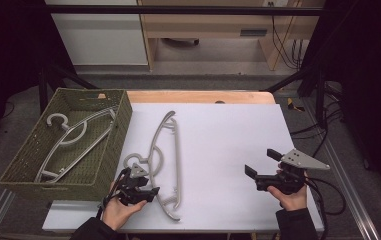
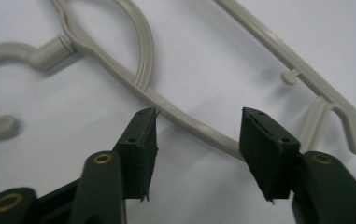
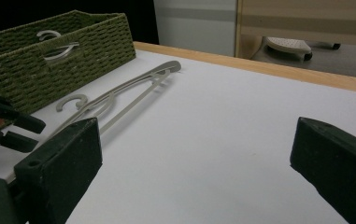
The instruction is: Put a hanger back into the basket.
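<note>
A grey plastic hanger lies flat on the white table sheet, hook toward the basket. My left gripper is open at its near arm; in the left gripper view the hanger's arm runs between the two black jaws without being squeezed. Another grey hanger rests inside the green woven basket at the left. My right gripper is held open above the bare sheet at the right, nothing between its jaws. The right gripper view shows the hanger and the basket farther off.
The wooden table edge runs along the back of the sheet. Metal frame rails flank the table on the right, with cables trailing from the right gripper. Open sheet lies between the hanger and the right gripper.
</note>
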Demonstrator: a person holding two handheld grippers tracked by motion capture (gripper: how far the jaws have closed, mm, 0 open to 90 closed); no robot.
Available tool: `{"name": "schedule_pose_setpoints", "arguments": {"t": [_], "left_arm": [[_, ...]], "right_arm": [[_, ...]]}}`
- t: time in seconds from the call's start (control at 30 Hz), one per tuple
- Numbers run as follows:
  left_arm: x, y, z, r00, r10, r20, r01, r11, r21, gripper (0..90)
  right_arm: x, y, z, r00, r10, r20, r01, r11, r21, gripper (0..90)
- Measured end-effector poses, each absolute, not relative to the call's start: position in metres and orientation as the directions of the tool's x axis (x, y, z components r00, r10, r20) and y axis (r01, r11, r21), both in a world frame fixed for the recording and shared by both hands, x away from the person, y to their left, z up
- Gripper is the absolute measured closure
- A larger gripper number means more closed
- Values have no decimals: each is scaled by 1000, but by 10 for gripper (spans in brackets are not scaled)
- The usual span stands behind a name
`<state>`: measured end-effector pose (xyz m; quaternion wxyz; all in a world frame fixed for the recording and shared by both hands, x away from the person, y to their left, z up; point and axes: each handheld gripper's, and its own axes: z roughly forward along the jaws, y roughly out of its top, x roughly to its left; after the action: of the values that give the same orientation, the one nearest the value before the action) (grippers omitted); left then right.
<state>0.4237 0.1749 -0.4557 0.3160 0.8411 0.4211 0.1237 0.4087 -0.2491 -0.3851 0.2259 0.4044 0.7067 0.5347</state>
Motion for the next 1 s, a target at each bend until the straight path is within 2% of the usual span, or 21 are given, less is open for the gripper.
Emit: {"name": "schedule_pose_setpoints", "arguments": {"t": [0.07, 0.13, 0.17, 0.23, 0.33, 0.5, 0.8, 0.9, 1.0], "left_arm": [[427, 171, -463, 607, 791, -83, 649, -432, 626, 378], [429, 166, -468, 599, 795, -98, 665, -425, 615, 361], [428, 164, -468, 596, 798, -89, 662, -425, 618, 319], [428, 159, -469, 596, 800, -68, 658, -438, 612, 306], [429, 153, -469, 601, 799, -19, 644, -471, 603, 339], [436, 144, -468, 642, 767, 0, 611, -511, 604, 396], [447, 139, -467, 664, 748, -10, 596, -522, 610, 519], [450, 142, -466, 659, 752, -21, 608, -515, 604, 607], [451, 144, -465, 660, 751, -25, 611, -517, 599, 638]], "right_arm": [[409, -249, -385, -572, 813, 112, 331, 103, 938, 24], [409, -249, -385, -571, 813, 114, 331, 102, 938, 24], [409, -249, -385, -571, 813, 113, 331, 102, 938, 24], [409, -249, -385, -571, 813, 112, 329, 101, 939, 24], [409, -249, -385, -573, 812, 114, 328, 100, 939, 24], [408, -250, -384, -576, 809, 114, 327, 100, 940, 24], [408, -250, -384, -576, 810, 113, 327, 102, 940, 24], [408, -250, -384, -574, 811, 115, 328, 99, 939, 24], [408, -250, -384, -574, 811, 114, 327, 99, 940, 24]]}}
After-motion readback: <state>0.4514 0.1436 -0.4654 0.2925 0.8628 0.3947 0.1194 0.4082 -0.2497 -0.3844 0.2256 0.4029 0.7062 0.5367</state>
